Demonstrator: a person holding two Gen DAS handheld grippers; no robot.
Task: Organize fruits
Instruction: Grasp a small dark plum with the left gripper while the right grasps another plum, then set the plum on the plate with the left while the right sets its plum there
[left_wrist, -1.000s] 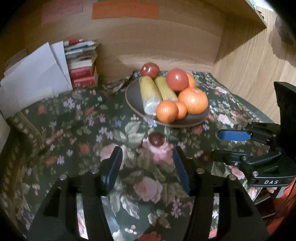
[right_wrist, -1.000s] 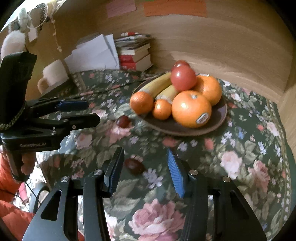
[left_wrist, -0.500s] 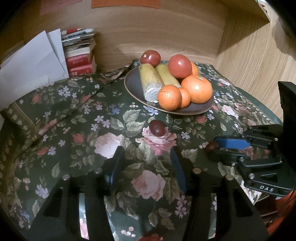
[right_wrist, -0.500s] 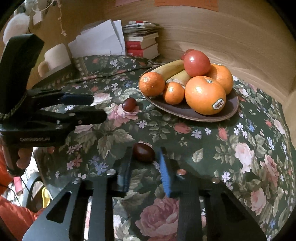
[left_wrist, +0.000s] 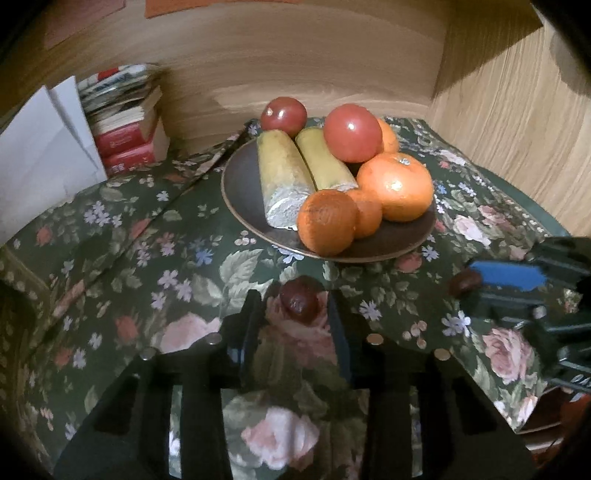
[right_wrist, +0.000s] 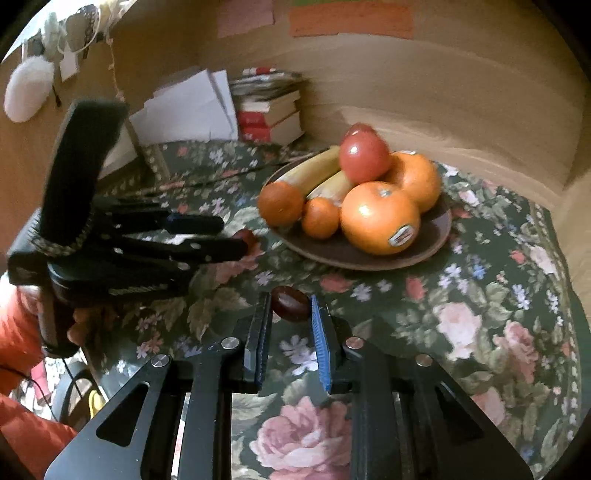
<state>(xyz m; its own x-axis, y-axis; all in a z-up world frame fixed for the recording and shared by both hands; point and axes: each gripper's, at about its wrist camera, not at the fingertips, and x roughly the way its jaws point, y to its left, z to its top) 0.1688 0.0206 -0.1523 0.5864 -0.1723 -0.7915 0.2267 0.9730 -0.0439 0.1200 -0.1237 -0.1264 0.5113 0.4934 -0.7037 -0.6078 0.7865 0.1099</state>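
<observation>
Both claws sit low over the tabletop (left_wrist: 110, 229), each one around a small dark fruit. Our right claw (right_wrist: 290, 314) is narrowed onto the dark oval fruit (right_wrist: 290, 302); the pads look to be touching both its sides, and it appears pinched though not lifted off the floral cloth (right_wrist: 498, 332). Our left claw (left_wrist: 297, 306) is wider: the round dark fruit (left_wrist: 298, 303) lies between the fingertips with gaps on both sides, so nothing is gripped there yet. The view is blurred, so we can't say how close the left pads really are.

Just beyond both claws sits the brown plate (left_wrist: 240, 177), already loaded: two bananas (left_wrist: 284, 177), two red tomatoes (left_wrist: 352, 133), a big orange (left_wrist: 395, 186) and smaller mandarins (left_wrist: 327, 227) at the front edge. A book stack (left_wrist: 125, 136) and white papers (left_wrist: 40, 147) stand at the back left, not involved.

Progress as we judge it: most of the fruit is already on the plate, and these two dark fruits are the only loose ones we see on the cloth. Left to do: close the left claw, lift both, set them on the plate. Free space there is tight; the bare rim near the front looks like the likeliest spot.
</observation>
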